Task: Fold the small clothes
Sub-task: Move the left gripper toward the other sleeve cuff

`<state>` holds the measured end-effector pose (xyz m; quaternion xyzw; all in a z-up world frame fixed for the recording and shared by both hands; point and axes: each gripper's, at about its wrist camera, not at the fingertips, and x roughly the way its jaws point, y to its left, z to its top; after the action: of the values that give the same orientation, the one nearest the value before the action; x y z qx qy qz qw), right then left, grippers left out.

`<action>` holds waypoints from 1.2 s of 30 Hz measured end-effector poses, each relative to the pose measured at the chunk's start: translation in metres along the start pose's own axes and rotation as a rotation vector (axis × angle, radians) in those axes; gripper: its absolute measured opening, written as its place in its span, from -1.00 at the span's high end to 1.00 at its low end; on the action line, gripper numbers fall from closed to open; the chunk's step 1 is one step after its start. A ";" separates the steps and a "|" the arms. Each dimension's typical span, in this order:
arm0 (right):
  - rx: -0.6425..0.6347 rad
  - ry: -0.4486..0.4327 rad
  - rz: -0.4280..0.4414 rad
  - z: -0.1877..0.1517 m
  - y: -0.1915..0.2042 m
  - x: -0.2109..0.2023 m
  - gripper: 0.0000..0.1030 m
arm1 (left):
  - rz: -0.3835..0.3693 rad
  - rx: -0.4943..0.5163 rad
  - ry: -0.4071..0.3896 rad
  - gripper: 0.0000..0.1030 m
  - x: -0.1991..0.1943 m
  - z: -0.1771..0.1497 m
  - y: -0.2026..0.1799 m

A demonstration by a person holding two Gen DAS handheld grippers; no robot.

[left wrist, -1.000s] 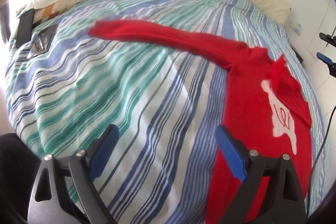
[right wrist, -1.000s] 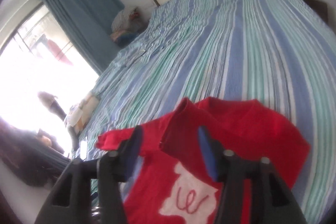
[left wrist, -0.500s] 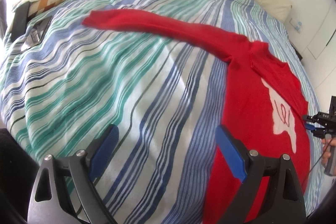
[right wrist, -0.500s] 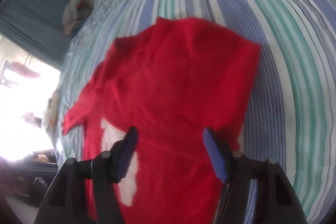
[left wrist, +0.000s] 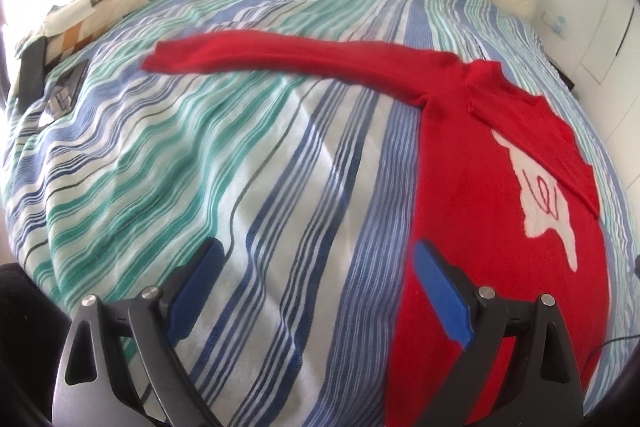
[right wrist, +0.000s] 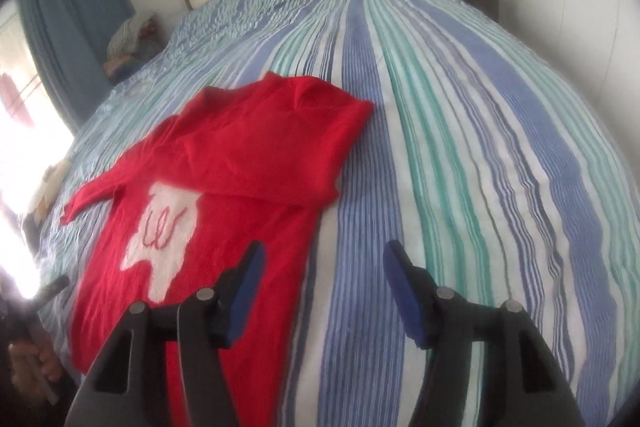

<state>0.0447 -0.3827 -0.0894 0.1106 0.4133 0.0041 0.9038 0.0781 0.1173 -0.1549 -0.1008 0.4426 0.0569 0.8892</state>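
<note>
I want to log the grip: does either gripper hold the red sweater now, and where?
Nothing is held. The left gripper and right gripper are open above the red sweater.

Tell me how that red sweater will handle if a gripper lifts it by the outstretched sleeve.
The red sweater looks like soft knit, lying limp with one side already folded over, so it will probably droop and drag. The outstretched sleeve would likely stretch before the body follows. On the striped bedspread it may bunch rather than slide.

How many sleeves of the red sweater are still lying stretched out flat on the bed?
1. The stretched sleeve reaches across the bed; the folded sleeve lies over the red sweater.
</note>
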 end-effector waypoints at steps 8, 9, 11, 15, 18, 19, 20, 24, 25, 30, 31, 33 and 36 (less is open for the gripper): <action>0.020 -0.107 -0.158 -0.092 0.001 -0.056 -0.36 | 0.023 -0.018 0.076 -0.90 0.019 -0.006 0.002; 0.033 -0.098 -0.165 -0.094 -0.001 -0.056 -0.37 | 0.031 -0.012 0.081 -0.91 0.020 -0.007 0.001; 0.069 -0.093 -0.154 -0.092 -0.007 -0.051 -0.38 | 0.047 0.010 0.081 -0.93 0.021 -0.009 -0.003; 0.107 -0.115 -0.181 -0.090 -0.015 -0.046 -0.46 | 0.072 0.053 0.086 -0.96 0.022 -0.014 -0.007; 0.135 -0.067 -0.211 -0.093 -0.017 -0.034 -0.58 | 0.083 0.068 0.096 -0.98 0.025 -0.016 -0.008; 0.140 -0.054 -0.221 -0.095 -0.018 -0.031 -0.58 | 0.087 0.072 0.097 -0.98 0.025 -0.016 -0.009; 0.142 -0.045 -0.232 -0.096 -0.018 -0.029 -0.58 | 0.091 0.075 0.099 -0.98 0.026 -0.016 -0.009; 0.152 -0.045 -0.265 -0.097 -0.021 -0.032 -0.59 | 0.102 0.080 0.103 -0.99 0.028 -0.017 -0.012; 0.151 -0.049 -0.276 -0.097 -0.021 -0.033 -0.63 | 0.104 0.082 0.103 -0.99 0.028 -0.018 -0.012; 0.133 -0.029 -0.309 -0.098 -0.018 -0.029 -0.68 | 0.120 0.096 0.099 -0.99 0.030 -0.019 -0.015; 0.127 -0.026 -0.310 -0.099 -0.017 -0.029 -0.68 | 0.122 0.101 0.101 -0.99 0.030 -0.020 -0.015; 0.115 -0.026 -0.310 -0.099 -0.014 -0.028 -0.68 | 0.121 0.104 0.111 -0.99 0.031 -0.019 -0.015; 0.087 -0.031 -0.314 -0.098 -0.008 -0.029 -0.68 | 0.105 0.097 0.123 -0.99 0.032 -0.017 -0.013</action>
<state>-0.0489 -0.3744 -0.1316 0.0836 0.4111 -0.1566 0.8941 0.0863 0.1015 -0.1886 -0.0376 0.5034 0.0758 0.8599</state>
